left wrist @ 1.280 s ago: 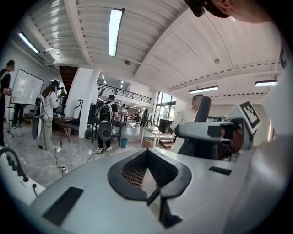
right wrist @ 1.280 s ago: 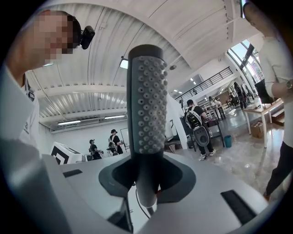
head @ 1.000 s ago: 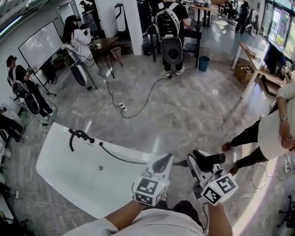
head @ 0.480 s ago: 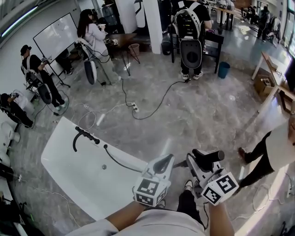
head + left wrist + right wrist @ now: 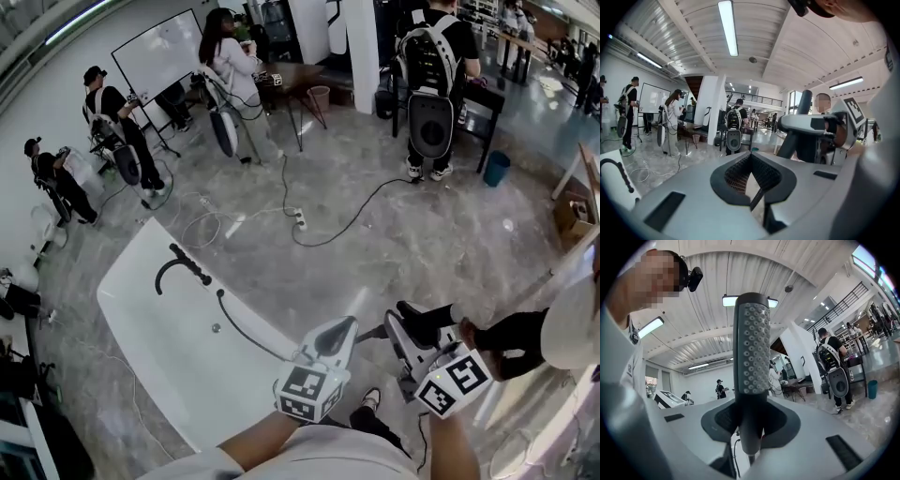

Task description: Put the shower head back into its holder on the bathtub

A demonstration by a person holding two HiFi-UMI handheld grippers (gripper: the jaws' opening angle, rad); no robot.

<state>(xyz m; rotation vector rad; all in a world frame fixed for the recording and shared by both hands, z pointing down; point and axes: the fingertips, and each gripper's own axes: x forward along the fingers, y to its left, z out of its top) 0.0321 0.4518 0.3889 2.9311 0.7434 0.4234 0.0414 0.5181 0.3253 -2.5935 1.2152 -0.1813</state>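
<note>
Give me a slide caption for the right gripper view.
Right gripper clamped on the black shower head, its nozzle face upright before a white ribbed ceiling.

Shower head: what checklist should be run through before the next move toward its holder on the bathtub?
1. Shower head clamped in right hand-held gripper: ok.
2. Left hand-held gripper shut and empty: ok.
3. Bathtub and its black fixture in head view: ok.
4. Holder unoccupied: cannot tell, too small.
5. Hose unsnagged: cannot tell; near end hidden.
</note>
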